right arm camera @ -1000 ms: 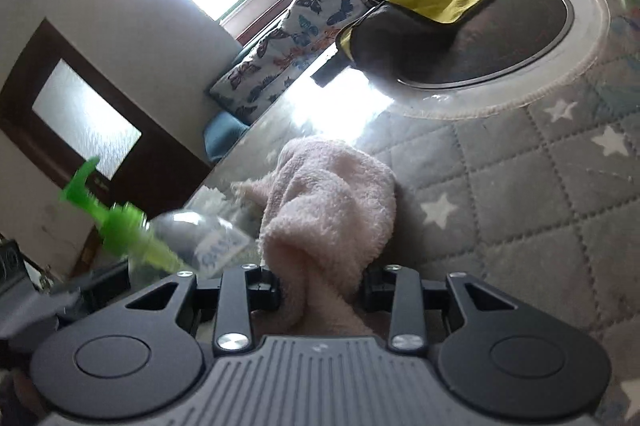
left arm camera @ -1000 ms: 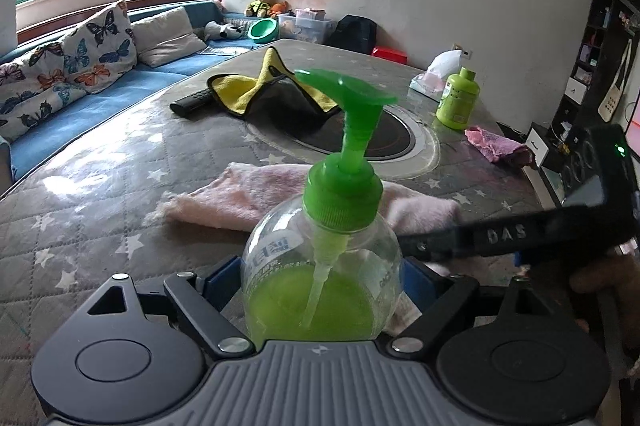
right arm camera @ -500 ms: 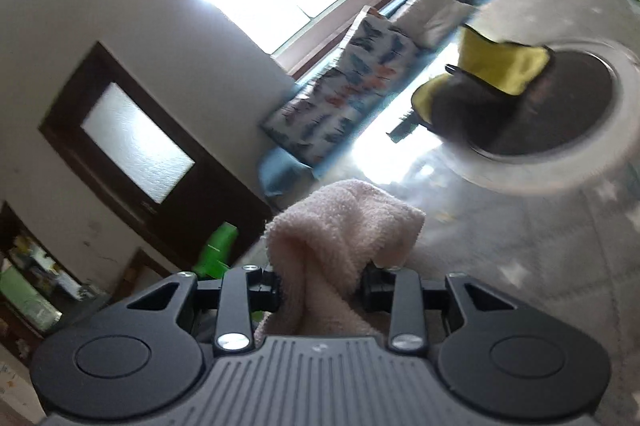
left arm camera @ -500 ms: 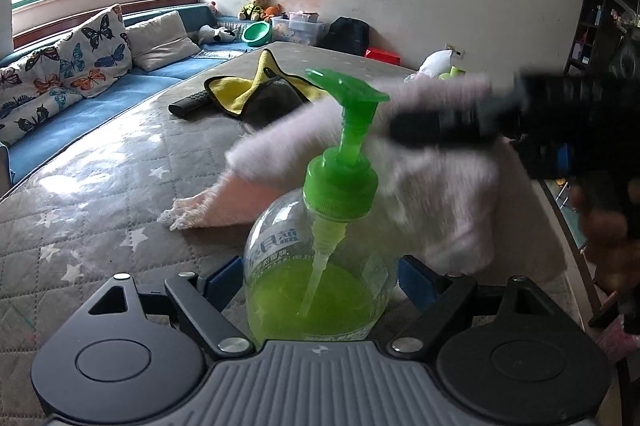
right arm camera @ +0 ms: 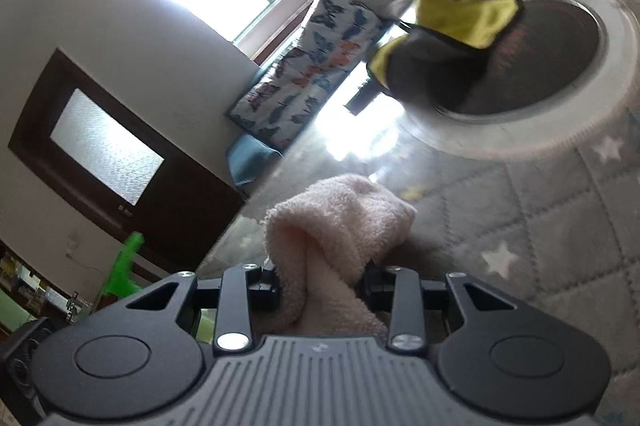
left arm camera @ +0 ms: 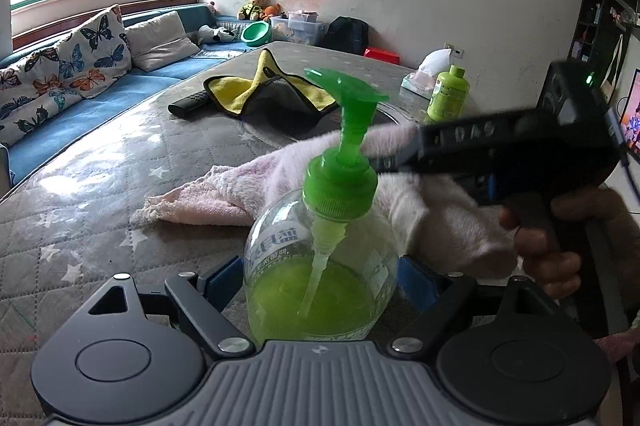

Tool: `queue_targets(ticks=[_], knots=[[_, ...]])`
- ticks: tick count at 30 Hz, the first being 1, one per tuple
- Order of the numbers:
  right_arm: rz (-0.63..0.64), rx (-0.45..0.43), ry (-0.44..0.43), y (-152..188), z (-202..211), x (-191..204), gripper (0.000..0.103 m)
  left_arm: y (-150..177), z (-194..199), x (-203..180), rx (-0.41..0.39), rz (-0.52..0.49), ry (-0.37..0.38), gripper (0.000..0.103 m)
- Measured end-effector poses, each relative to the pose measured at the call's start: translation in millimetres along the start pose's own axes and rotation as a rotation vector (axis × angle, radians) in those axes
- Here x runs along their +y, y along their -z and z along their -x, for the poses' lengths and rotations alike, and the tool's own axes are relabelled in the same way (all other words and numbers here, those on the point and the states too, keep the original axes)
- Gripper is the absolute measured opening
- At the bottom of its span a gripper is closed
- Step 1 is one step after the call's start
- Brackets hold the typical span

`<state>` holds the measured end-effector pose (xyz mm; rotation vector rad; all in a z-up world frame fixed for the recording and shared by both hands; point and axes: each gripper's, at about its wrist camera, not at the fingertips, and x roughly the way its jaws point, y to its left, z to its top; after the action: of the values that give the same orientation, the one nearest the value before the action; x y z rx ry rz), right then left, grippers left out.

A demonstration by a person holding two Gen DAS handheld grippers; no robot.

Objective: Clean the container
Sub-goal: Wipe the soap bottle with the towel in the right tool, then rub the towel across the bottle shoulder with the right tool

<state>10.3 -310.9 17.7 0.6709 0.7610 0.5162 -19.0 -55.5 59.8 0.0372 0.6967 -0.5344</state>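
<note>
A clear round pump bottle (left arm camera: 320, 266) with green liquid and a green pump head (left arm camera: 344, 98) stands on the quilted table. My left gripper (left arm camera: 320, 278) is shut on its body, blue pads against both sides. A pink towel (left arm camera: 432, 218) is pinched in my right gripper (left arm camera: 396, 162), which reaches in from the right just behind the pump neck. The towel's loose end (left arm camera: 192, 202) trails on the table to the left. In the right wrist view the right gripper (right arm camera: 320, 286) clamps the bunched towel (right arm camera: 336, 226), and the pump head (right arm camera: 124, 266) shows at lower left.
A yellow and grey cloth (left arm camera: 272, 90) lies over the round inset (left arm camera: 384, 118) in the table, beside a black remote (left arm camera: 188, 102). A green bottle (left arm camera: 448, 94) and a tissue pack (left arm camera: 420, 78) stand at the far right. A blue sofa with cushions (left arm camera: 68, 66) runs along the left.
The right gripper lifted the pink towel off the table, swung it up behind the pump head, and has now dropped slightly to the pump neck. The bottle and left gripper stayed put.
</note>
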Motion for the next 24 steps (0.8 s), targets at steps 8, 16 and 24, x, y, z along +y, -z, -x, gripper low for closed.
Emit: queue_targets(ticks=[8, 16, 24], knots=[[0.029, 0.048, 0.056, 28, 2, -14, 0.033, 5, 4, 2, 0.004, -0.003, -0.008, 0.087], [0.048, 0.02, 0.02, 37, 29, 0, 0.033, 14, 11, 2, 0.009, -0.023, -0.002, 0.086], [0.044, -0.048, -0.147, 2, 37, 36, 0.033, 15, 8, 2, 0.016, -0.026, -0.003, 0.086]])
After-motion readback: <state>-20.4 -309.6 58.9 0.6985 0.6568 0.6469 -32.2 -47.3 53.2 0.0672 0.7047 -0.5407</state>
